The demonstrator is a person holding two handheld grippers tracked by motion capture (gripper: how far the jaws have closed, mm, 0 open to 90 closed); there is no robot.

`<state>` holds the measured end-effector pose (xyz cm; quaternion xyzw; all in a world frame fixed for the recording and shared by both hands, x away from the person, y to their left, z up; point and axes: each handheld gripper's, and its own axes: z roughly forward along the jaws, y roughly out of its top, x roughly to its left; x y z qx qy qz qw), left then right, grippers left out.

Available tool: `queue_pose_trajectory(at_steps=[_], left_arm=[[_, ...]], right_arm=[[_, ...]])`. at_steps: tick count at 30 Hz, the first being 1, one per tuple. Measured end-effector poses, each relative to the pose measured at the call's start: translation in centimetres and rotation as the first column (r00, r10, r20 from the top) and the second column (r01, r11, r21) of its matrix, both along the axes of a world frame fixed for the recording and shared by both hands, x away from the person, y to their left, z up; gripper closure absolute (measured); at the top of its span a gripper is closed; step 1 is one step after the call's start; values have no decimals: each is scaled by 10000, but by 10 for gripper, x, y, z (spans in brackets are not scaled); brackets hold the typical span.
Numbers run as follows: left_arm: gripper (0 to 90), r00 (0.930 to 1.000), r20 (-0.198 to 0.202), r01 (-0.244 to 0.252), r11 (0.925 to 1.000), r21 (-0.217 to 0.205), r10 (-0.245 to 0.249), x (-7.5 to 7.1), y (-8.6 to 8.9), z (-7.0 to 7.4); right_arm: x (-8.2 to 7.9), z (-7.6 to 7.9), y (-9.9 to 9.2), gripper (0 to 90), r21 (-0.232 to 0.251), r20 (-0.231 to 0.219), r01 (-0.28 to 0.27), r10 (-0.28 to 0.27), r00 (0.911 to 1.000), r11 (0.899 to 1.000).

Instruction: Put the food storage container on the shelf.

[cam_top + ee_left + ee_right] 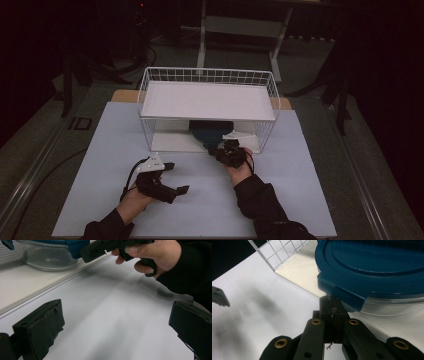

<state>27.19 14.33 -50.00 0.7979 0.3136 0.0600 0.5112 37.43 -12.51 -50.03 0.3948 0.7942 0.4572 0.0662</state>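
Right gripper (331,305) clamped shut on the blue lid's (372,267) corner tab — glass container (51,256) in the wire basket's (207,76) lower tier; left gripper (115,325) wide open, empty, near left.

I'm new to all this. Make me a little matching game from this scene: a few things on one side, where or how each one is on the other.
Things:
1. left gripper
2. right gripper
3. blue lid
4. wire basket

States:
a. sits on a clear bowl
b. jaws wide open, nothing between them
c. jaws shut, tip at the lid's edge
d. white, stands at the table's far side with a shelf on top

Pairs: 1-b, 2-c, 3-a, 4-d
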Motion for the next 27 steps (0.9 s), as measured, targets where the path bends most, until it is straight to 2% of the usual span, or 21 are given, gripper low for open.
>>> queue_pose_trajectory(at_steps=[7, 9, 11, 13, 16, 20, 22, 25, 27], left_arm=[[0, 10000, -10, 38, 10000, -13, -38, 0, -1, 0], [0, 10000, -2, 57, 10000, 7, -57, 0, -1, 0], [0, 10000, -8, 76, 10000, 51, -76, -1, -1, 0], [0, 10000, -9, 100, 9999, 11, -100, -1, -1, 0], [0, 9999, 26, 129, 9999, -12, -129, -2, -1, 1], [0, 9999, 29, 130, 9999, -19, -130, -2, -2, 2], [0, 9999, 45, 133, 9999, -7, -133, -2, -2, 2], [0, 9998, 53, 171, 9999, -15, -171, -2, -2, 2], [0, 9997, 40, 231, 9997, -34, -231, -3, -3, 3]], right_arm=[[6, 1, 0, 897, 80, 1, 130, -130, 9999, 9999], [5, 1, 1, 895, 50, 94, 143, -144, 9999, 9999], [4, 2, 0, 892, 224, -13, 144, -144, 9999, 9996], [0, 3, 0, 865, 140, 65, 23, -24, 10000, 9999], [-7, 6, -1, 761, 29, 292, -110, 109, 9995, 9999], [-19, 11, -6, 484, 287, 601, -221, 203, 9980, 9993], [-23, 13, -9, 338, 437, 651, -185, 156, 9978, 9989], [-27, 13, -15, 172, 703, 602, -299, 256, 9979, 9971], [-29, 12, -19, 163, 919, 439, -438, 399, 9982, 9948]])
